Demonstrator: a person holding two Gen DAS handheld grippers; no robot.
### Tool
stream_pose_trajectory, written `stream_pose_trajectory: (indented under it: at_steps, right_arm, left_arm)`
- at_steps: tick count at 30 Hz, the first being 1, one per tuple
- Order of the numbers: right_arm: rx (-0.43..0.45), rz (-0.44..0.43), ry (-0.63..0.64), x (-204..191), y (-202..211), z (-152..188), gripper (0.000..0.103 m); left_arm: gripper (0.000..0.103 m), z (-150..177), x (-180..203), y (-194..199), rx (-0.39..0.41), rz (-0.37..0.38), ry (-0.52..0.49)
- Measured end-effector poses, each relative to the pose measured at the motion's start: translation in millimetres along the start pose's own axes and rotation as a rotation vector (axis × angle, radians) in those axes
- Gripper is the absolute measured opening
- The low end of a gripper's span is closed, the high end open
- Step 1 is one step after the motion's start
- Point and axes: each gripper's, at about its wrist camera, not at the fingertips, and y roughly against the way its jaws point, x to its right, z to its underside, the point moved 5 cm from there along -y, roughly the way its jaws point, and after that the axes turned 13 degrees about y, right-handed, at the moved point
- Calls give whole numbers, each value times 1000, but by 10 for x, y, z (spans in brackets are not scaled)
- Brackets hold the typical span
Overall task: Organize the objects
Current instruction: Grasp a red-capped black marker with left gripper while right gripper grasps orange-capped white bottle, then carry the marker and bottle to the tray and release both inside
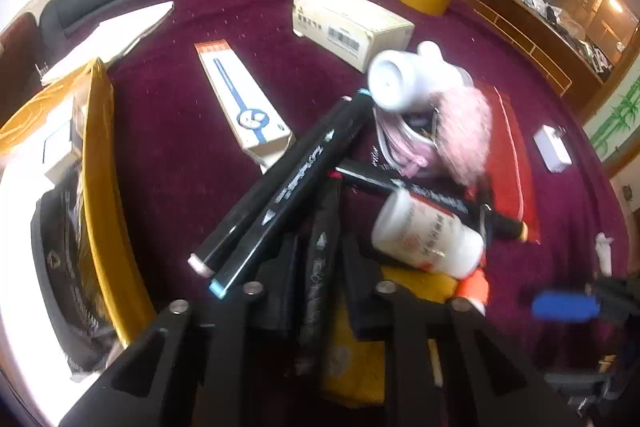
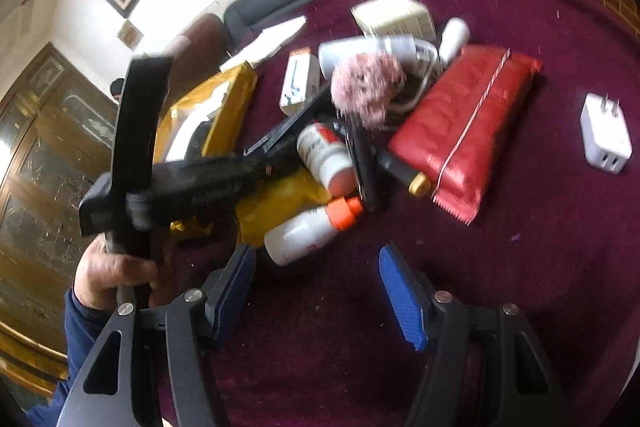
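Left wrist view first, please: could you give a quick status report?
Left gripper shut on black marker. Right gripper open, empty. White bottle crowds the pile.

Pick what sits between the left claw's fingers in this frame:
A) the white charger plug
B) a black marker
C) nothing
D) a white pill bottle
B: in the left wrist view, the left claw has its fingers on either side of a black marker that runs up the gap between them, while the white pill bottle lies off to the right.

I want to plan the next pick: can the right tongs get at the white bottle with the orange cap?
Probably yes. The right tongs are open, and the orange-capped bottle lies just ahead, its side uncovered.
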Motion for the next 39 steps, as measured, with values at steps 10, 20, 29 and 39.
stream_pose_trajectory:
  at_steps: [10,20,29,39]
  right_arm:
    - [-86,109,-53,-70,-336,-164,46]
    - [-167,298,194,-250,-500,-185,31]
    - [-83,234,99,-17,-112,-23,31]
    - [-25,200,99,-120,-41,-166,31]
  left_arm:
    - [14,57,-136,136,7,68,46]
    - [14,108,-135,119,34,-30,-3]
    - [14,2,-212,480,86,155,74]
    - [14,-36,-264,505,80,208,116]
